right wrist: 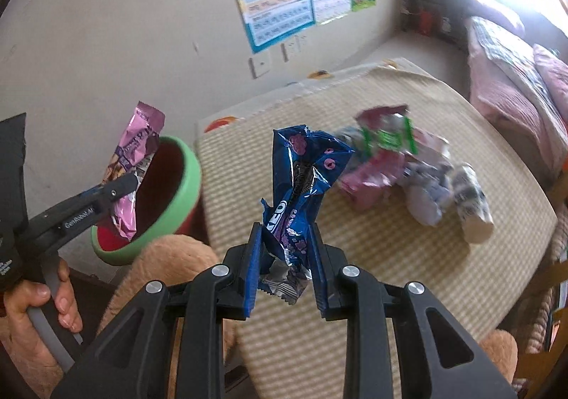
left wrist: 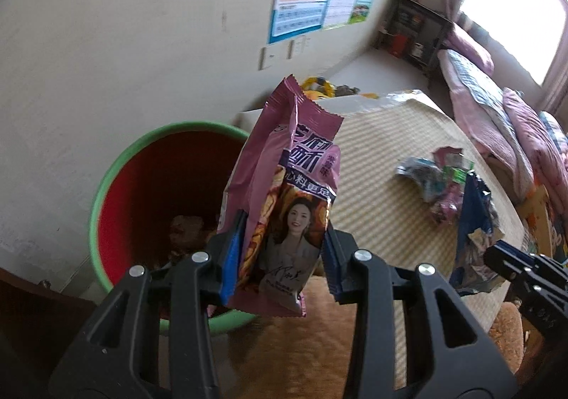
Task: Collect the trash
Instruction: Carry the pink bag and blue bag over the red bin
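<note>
While clamped between jaws, pink wrapper [left wrist: 284, 200], blue wrapper [right wrist: 298, 185]

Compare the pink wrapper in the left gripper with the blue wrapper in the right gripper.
The pink wrapper is smooth and fairly flat; the blue wrapper is twisted and crumpled. The pink one carries a portrait and hangs by the green-rimmed bin; the blue one shows a sandwich cookie and hangs over the woven mat. Both are clamped at the lower end, by the left gripper and right gripper.

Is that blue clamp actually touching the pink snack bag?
Touching. The left wrist view shows the left gripper pinching the pink snack bag between both blue pads.
</note>
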`<state>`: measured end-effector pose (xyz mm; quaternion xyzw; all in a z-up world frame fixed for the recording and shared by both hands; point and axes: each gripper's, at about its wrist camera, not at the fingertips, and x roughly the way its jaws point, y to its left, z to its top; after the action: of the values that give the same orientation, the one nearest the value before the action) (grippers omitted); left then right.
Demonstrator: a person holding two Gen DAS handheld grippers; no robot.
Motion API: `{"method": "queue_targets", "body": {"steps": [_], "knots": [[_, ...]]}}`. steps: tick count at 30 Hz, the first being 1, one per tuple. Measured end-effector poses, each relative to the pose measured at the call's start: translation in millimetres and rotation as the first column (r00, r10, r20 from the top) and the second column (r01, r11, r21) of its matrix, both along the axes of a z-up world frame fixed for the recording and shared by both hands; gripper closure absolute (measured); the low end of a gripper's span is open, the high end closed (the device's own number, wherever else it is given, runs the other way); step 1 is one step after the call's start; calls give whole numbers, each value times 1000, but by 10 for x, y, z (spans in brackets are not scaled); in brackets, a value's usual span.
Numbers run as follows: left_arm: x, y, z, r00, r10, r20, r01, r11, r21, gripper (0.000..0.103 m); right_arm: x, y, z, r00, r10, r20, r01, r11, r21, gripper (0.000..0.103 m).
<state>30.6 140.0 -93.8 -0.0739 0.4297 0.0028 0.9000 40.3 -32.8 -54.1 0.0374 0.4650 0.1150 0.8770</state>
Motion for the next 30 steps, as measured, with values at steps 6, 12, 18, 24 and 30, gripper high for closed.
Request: {"method": "queue_targets", "body": {"steps": [6, 12, 18, 24, 30], "knots": [[-20, 349, -58, 997, 79, -11, -80, 997, -15, 65, 151, 329, 56, 998, 67, 18, -67, 998, -4, 78], [-61, 648, -138, 990, 141, -25, -142, 989, -31, 65, 229, 653, 128, 991, 130, 41, -129, 992, -15, 78], [-86, 809, -175, 985, 168, -28, -169, 985, -38, 65, 288, 956, 243, 981, 181, 70, -180, 984, -19, 77], [-79, 887, -194, 982, 184, -31, -185, 982, -38, 65, 312, 1164, 316, 972, 220, 89, -220, 976, -12, 77], [-63, 913, -211, 981, 190, -37, -191, 981, -39, 65, 345, 1261, 315, 967, 240, 91, -240, 971, -12, 76]]}}
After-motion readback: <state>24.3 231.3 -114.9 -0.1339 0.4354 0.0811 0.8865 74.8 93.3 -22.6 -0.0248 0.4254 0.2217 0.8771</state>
